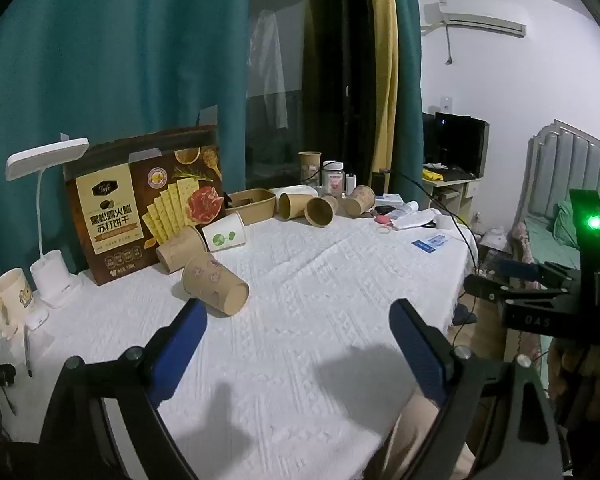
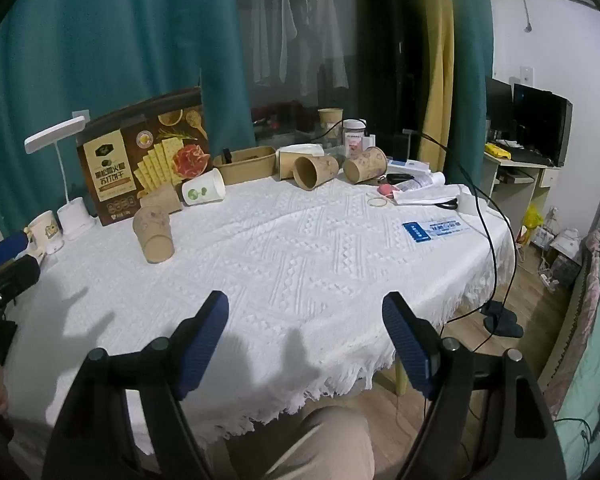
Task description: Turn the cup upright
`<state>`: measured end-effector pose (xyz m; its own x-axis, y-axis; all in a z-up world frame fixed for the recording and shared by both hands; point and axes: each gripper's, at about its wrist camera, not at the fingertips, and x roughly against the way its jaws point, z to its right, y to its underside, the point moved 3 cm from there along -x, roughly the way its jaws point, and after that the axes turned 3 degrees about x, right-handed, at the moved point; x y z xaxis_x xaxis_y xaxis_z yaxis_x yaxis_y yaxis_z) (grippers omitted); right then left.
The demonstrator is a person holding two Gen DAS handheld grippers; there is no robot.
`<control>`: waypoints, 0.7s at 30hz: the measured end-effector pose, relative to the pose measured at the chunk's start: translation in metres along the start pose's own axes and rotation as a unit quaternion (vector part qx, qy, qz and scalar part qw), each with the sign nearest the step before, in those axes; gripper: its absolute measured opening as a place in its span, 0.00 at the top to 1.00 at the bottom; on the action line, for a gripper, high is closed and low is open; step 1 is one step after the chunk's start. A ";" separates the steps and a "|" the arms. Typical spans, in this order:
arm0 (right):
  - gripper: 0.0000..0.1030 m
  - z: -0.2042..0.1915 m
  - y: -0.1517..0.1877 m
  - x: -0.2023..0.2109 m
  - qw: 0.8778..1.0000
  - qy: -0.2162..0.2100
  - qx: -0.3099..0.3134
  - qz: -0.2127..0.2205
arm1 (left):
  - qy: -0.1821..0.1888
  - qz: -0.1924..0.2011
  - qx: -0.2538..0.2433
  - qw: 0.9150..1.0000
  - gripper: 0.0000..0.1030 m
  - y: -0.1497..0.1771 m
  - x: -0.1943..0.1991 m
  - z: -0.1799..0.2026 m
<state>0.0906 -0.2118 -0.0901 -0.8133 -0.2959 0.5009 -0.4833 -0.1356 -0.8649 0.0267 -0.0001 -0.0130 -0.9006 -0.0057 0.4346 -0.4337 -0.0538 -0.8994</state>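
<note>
Cup, brown paper, is seen lying on its side on the white-clothed desk, near the left, its open mouth turned toward the viewer. Just behind it a cracker box and a white cup are placed. The left hand-held gripper and the right hand-held gripper are both held wide apart, nothing between their fingers.

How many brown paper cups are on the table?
6: nearest cup, one by the box, three lying at the back, one upright behind them. More may be hidden.
</note>
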 end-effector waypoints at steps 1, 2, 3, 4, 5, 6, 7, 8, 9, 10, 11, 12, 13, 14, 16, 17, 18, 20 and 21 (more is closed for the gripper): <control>0.25 0.000 0.000 0.000 1.000 0.001 0.001 0.002 | 0.000 -0.001 0.000 1.000 0.10 0.000 0.000 0.000; 0.25 0.000 0.000 0.000 1.000 0.000 0.001 0.002 | 0.000 -0.001 0.001 1.000 0.10 0.000 -0.001 0.000; 0.25 0.001 0.000 0.000 1.000 0.000 0.000 0.002 | 0.000 -0.002 0.001 1.000 0.10 0.000 -0.001 0.000; 0.25 0.001 -0.001 0.000 1.000 0.000 0.000 0.002 | 0.000 -0.002 0.002 1.000 0.10 0.001 -0.001 0.001; 0.25 0.001 -0.001 -0.001 1.000 -0.001 0.000 0.002 | 0.000 -0.003 0.002 1.000 0.10 0.001 -0.002 0.001; 0.25 0.001 -0.001 -0.001 1.000 -0.001 0.000 0.001 | 0.001 -0.002 0.003 1.000 0.10 0.000 -0.001 0.000; 0.25 0.002 -0.001 -0.001 1.000 -0.001 0.000 0.002 | 0.001 -0.002 0.003 1.000 0.10 0.000 -0.002 0.000; 0.25 0.002 -0.001 -0.001 1.000 -0.001 -0.001 0.002 | 0.001 -0.002 0.003 1.000 0.10 0.000 -0.002 0.000; 0.25 0.002 -0.001 -0.001 1.000 -0.001 -0.001 0.001 | 0.001 -0.002 0.004 1.000 0.10 0.001 -0.003 -0.001; 0.25 0.001 0.000 -0.002 1.000 -0.001 -0.001 0.001 | 0.001 -0.002 0.002 1.000 0.10 -0.005 -0.001 0.002; 0.25 0.001 0.000 -0.002 1.000 -0.001 -0.001 0.001 | 0.001 -0.002 0.003 1.000 0.10 -0.006 -0.001 0.002; 0.25 0.000 0.001 -0.002 1.000 -0.001 -0.001 0.001 | 0.001 0.000 0.002 1.000 0.10 -0.005 0.000 0.002; 0.25 0.000 0.001 -0.002 1.000 -0.001 -0.001 0.002 | 0.001 0.000 0.002 1.000 0.10 -0.006 0.000 0.002; 0.25 -0.001 0.001 -0.003 1.000 -0.001 -0.001 0.002 | 0.001 0.000 0.003 1.000 0.10 -0.007 -0.001 0.002; 0.25 -0.001 0.002 -0.002 1.000 -0.001 -0.001 0.002 | 0.001 -0.001 0.003 1.000 0.10 -0.010 -0.002 0.003; 0.25 -0.002 0.002 -0.002 1.000 -0.001 -0.001 0.002 | 0.001 0.000 0.002 1.000 0.10 -0.009 -0.002 0.003; 0.25 -0.002 0.003 -0.002 1.000 -0.001 -0.001 0.003 | 0.001 0.001 0.002 1.000 0.10 -0.009 -0.002 0.003; 0.25 0.005 -0.003 -0.002 1.000 -0.001 -0.001 0.003 | 0.001 0.001 0.002 1.000 0.10 -0.013 -0.003 0.004; 0.25 0.006 -0.004 -0.002 1.000 -0.001 -0.001 0.003 | 0.001 0.001 0.002 1.000 0.10 -0.013 -0.003 0.004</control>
<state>0.0959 -0.2163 -0.0883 -0.8156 -0.2992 0.4953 -0.4789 -0.1313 -0.8680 0.0352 -0.0030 -0.0027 -0.9014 -0.0034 0.4329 -0.4320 -0.0584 -0.9000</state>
